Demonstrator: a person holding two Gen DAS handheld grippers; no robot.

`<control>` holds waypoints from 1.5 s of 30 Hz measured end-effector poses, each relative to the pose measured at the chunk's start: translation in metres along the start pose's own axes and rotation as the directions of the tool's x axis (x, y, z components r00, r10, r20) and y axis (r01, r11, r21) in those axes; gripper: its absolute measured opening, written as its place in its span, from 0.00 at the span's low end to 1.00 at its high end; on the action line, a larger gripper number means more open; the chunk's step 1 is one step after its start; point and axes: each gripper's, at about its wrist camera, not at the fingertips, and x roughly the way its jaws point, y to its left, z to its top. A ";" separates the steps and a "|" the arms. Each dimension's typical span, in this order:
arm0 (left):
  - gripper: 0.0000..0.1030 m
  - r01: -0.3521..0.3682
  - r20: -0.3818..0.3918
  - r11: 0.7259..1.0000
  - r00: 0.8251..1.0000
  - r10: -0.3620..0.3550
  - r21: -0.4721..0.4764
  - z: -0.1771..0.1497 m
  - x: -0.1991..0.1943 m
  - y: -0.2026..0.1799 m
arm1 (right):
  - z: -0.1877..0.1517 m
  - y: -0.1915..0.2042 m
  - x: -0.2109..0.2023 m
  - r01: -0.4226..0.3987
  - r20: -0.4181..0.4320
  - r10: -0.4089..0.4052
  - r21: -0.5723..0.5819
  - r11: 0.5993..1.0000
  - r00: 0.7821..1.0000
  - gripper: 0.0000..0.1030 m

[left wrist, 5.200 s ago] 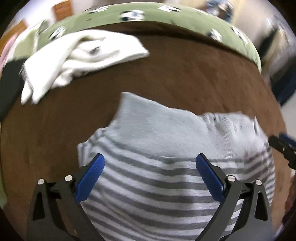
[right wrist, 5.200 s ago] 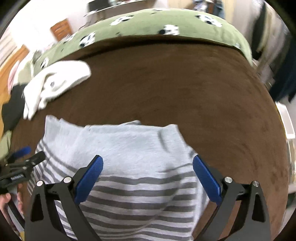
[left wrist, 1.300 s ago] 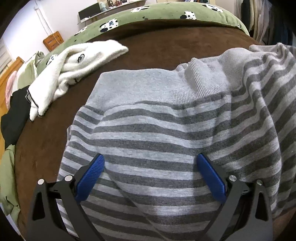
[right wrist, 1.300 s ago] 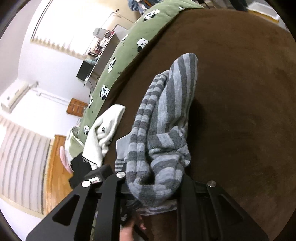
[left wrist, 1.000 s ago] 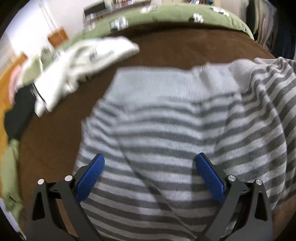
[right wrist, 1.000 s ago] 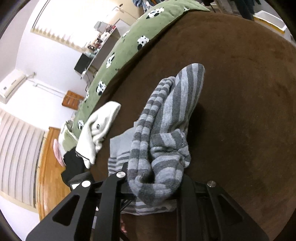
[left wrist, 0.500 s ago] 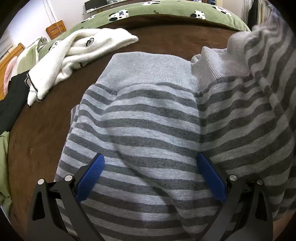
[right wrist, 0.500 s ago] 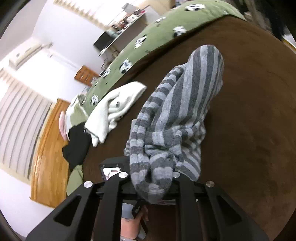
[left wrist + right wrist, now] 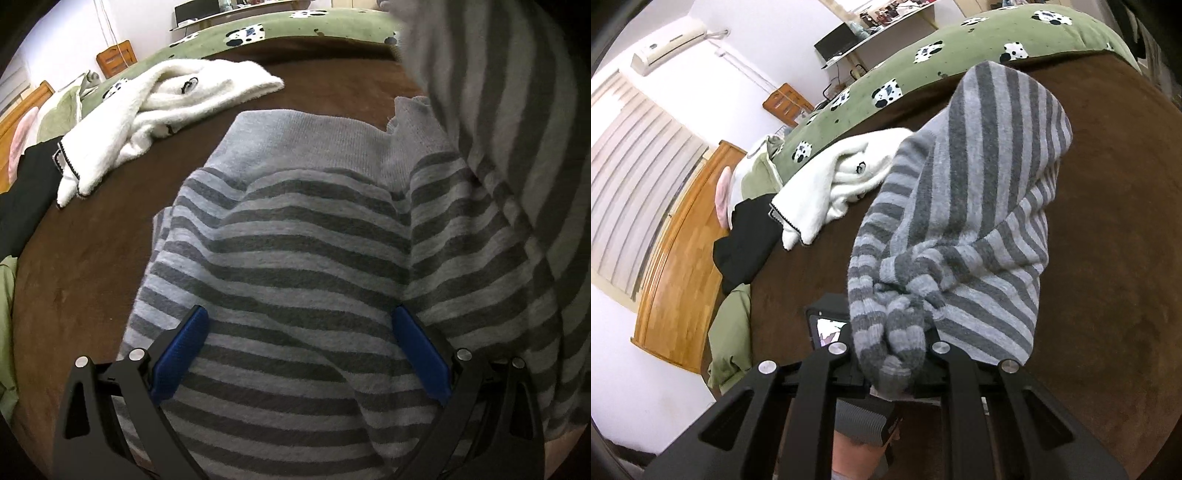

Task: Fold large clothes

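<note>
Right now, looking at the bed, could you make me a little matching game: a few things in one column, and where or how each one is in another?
Things:
1. striped sweater
2. white garment
3. black garment
4. right claw

States:
A. crumpled on the brown blanket, beyond the sweater
B. shut on a bunched sleeve
C. at the bed's edge, near the wooden headboard
D. spread flat under the open left claw

Pairs: 1-D, 2-A, 3-C, 4-B

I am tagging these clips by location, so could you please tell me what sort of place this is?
Most likely a bedroom at home. The striped sweater lies on a brown blanket over a bed with a green panda-print cover, and a wall air conditioner hangs above window blinds.
</note>
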 end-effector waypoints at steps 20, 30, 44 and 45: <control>0.94 -0.164 -0.118 0.967 0.983 0.142 -0.194 -0.084 -0.066 0.124 | -0.018 0.075 0.105 -0.024 -0.234 -0.017 -0.170 0.985 0.972 0.10; 0.94 -0.225 -0.180 0.930 0.968 0.177 -0.291 -0.121 -0.065 0.159 | -0.058 0.056 0.169 0.059 -0.380 -0.133 -0.201 0.978 0.916 0.10; 0.94 -0.244 -0.221 0.912 0.959 0.177 -0.330 -0.143 -0.068 0.167 | -0.068 0.058 0.181 0.062 -0.407 -0.156 -0.233 0.970 0.900 0.10; 0.94 -0.248 -0.224 0.911 0.958 0.180 -0.329 -0.144 -0.069 0.167 | -0.066 0.058 0.180 0.060 -0.410 -0.151 -0.228 0.972 0.899 0.10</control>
